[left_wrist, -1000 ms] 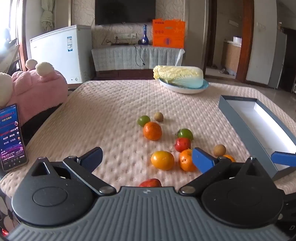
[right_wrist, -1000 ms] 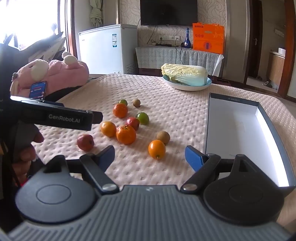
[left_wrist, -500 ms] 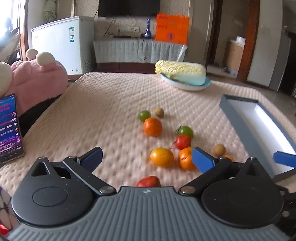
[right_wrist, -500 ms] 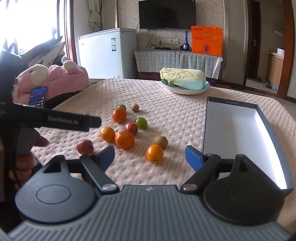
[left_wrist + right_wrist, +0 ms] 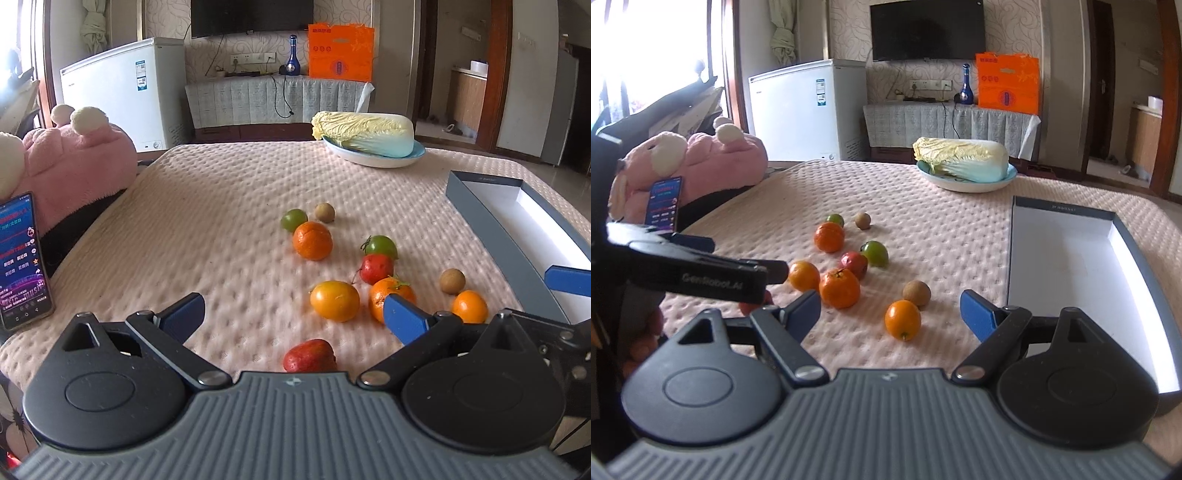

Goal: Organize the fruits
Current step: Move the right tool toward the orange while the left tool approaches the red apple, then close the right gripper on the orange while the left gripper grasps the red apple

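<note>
Fruits lie scattered on the pink quilted table cover point(image 5: 221, 221), none yet in the open box point(image 5: 1067, 266) at the right. At the far left a phone point(image 5: 22, 262) leans against a pink plush toy point(image 5: 77, 162).

The left gripper point(image 5: 291, 314) is held low and level over the near edge of the table, its blue fingertips spread wide with nothing between them. Just below its gap, close to the body, sits a red apple point(image 5: 309, 355). Beyond it lie a yellow-orange fruit point(image 5: 334, 300) and a stemmed orange point(image 5: 388, 297) partly behind the right fingertip. Farther out are a red tomato point(image 5: 376, 268) touching a green tomato point(image 5: 382, 245), a large orange point(image 5: 312, 240) with a small green fruit point(image 5: 293, 219) just behind it, and a brown kiwi point(image 5: 325, 212) beside that.

In the right wrist view the left gripper shows from the side as a dark bar at the left edge, with the person's fingers under it. The right gripper point(image 5: 891, 314) also points forward and level, jaws wide apart and holding nothing. Between its fingertips sits a small orange point(image 5: 902, 319), with a second brown kiwi point(image 5: 916, 292) just behind it. The box lies right of its right fingertip, white inside.

At the far end of the table a napa cabbage point(image 5: 960, 159) rests on a pale blue plate point(image 5: 964, 183).
</note>
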Action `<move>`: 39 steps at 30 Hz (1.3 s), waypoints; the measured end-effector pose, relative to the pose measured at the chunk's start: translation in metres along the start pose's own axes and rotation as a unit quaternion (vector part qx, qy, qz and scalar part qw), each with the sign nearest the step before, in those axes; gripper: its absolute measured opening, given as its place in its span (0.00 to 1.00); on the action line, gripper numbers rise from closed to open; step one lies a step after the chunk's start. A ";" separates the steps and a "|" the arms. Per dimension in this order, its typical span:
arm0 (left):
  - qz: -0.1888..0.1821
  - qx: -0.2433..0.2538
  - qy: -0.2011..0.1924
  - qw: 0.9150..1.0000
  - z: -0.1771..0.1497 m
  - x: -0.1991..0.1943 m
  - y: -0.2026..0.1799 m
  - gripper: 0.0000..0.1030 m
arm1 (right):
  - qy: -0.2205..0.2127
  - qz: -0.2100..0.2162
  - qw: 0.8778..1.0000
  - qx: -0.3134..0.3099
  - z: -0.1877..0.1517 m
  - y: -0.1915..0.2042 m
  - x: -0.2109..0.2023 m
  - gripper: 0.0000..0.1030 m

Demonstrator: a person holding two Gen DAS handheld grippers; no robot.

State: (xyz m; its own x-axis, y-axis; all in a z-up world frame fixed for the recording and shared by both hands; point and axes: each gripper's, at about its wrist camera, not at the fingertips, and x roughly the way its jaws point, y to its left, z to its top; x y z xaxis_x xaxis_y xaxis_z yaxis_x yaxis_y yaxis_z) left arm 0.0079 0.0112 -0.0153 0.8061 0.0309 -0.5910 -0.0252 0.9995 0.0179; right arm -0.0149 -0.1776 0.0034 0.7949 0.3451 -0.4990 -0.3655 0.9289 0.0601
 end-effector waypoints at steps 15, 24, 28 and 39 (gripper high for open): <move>0.009 0.008 0.005 1.000 -0.008 0.009 -0.006 1.00 | 0.031 0.008 0.999 0.015 0.001 -0.005 0.015 0.81; 0.003 0.006 0.014 1.000 -0.012 0.014 -0.005 1.00 | 0.052 0.007 0.999 -0.005 -0.006 -0.005 0.017 0.62; -0.007 0.005 0.017 1.000 -0.012 0.013 -0.003 1.00 | 0.055 -0.002 0.998 0.003 -0.006 -0.007 0.022 0.57; -0.017 -0.011 0.032 0.999 -0.015 0.015 0.007 1.00 | 0.076 -0.022 0.997 -0.011 -0.008 0.001 0.048 0.46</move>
State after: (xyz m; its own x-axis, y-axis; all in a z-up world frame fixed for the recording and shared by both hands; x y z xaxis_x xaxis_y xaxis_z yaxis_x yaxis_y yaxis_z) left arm 0.0109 0.0191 -0.0356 0.7675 -0.0033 -0.6411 -0.0126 0.9997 -0.0203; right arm 0.0191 -0.1613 -0.0270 0.7287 0.2791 -0.6253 -0.3448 0.9385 0.0171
